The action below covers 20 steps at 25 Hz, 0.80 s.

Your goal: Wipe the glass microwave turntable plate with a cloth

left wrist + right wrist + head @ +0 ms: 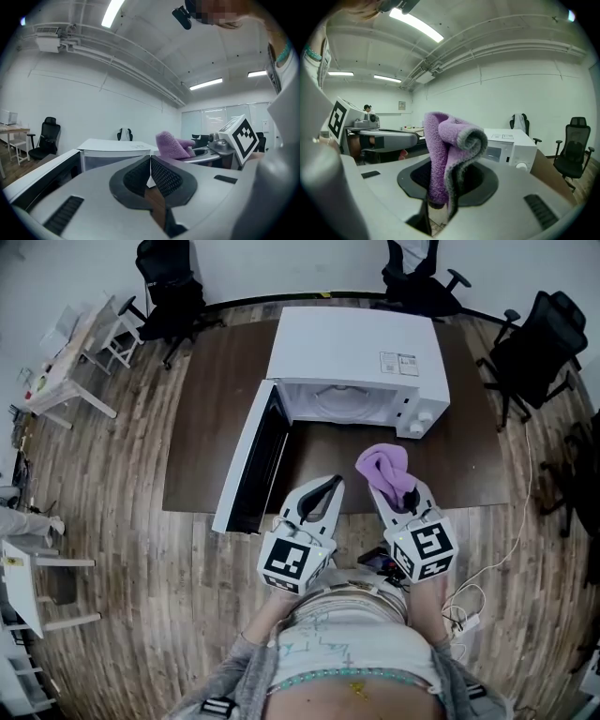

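Observation:
A white microwave [354, 360] stands on a dark brown table [211, 418] with its door [251, 460] swung open to the left. Inside the cavity the glass turntable plate [342, 401] shows faintly. My right gripper [392, 491] is shut on a folded purple cloth [384, 468], which sticks up between the jaws [449, 150] just in front of the microwave's control side. My left gripper [328, 487] is beside it, jaws shut with nothing in them [150, 161], pointing toward the open cavity. The cloth [171, 143] shows to its right in the left gripper view.
Black office chairs [169, 287] [536, 348] stand behind and to the right of the table. A white side table [61, 362] is at far left. Cables and a power strip [469, 607] lie on the wood floor at right. The open door juts past the table's front edge.

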Each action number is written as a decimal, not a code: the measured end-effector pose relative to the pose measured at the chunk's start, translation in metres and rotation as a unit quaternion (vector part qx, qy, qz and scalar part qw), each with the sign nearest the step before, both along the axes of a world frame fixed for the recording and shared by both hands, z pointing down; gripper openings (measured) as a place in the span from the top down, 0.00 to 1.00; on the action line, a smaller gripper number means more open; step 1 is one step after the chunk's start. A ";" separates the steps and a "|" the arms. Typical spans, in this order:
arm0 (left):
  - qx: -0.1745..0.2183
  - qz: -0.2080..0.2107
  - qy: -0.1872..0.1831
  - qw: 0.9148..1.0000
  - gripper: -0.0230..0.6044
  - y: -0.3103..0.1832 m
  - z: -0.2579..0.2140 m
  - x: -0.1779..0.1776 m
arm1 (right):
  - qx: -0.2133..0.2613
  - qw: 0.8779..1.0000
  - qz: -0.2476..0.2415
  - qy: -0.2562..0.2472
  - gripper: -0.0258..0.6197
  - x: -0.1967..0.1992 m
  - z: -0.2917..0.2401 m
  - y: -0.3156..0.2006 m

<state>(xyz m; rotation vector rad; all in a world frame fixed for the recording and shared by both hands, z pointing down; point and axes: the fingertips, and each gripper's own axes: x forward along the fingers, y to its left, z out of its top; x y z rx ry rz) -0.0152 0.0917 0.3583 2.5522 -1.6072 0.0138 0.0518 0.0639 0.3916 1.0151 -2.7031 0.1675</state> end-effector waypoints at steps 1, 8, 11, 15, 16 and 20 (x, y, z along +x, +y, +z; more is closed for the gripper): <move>0.000 0.003 0.001 1.000 0.94 -0.004 0.000 -0.006 | 0.001 1.000 0.005 0.000 0.78 -0.003 0.000 -0.005; -0.016 0.015 0.006 1.000 0.94 -0.021 0.012 -0.032 | -0.009 0.999 0.032 0.002 0.78 -0.015 0.007 -0.019; -0.022 0.012 0.010 1.000 0.94 -0.026 0.016 -0.038 | -0.016 0.999 0.032 0.009 0.78 -0.019 0.013 -0.025; -0.031 0.004 0.015 0.999 0.94 -0.034 0.021 -0.043 | -0.020 0.999 0.023 0.010 0.78 -0.026 0.016 -0.035; -0.032 0.000 0.017 0.999 0.94 -0.036 0.022 -0.043 | -0.021 1.000 0.019 0.010 0.78 -0.027 0.017 -0.037; -0.034 -0.018 0.022 0.999 0.94 -0.049 0.023 -0.045 | -0.021 1.000 0.001 0.014 0.78 -0.028 0.017 -0.052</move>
